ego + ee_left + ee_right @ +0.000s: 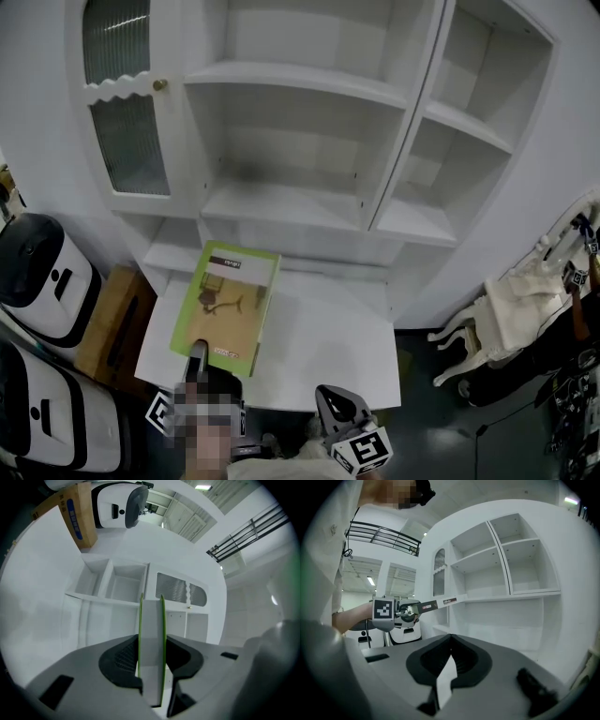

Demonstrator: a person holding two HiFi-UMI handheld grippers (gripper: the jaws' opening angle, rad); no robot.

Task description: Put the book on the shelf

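The left gripper (151,677) pinches the near end of the green book (151,620), with one jaw on each cover. The book sticks out from it toward the white shelf unit (309,84). It is over the left side of the white desk (328,347), and its far end is near the desk's back edge. The right gripper (450,658) is by the desk's front edge, to the right of the book and not touching it. Its jaws are pressed together with nothing in them.

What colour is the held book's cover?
The thin book is lime green, with a tan centre panel and white top band; the head view shows it best.
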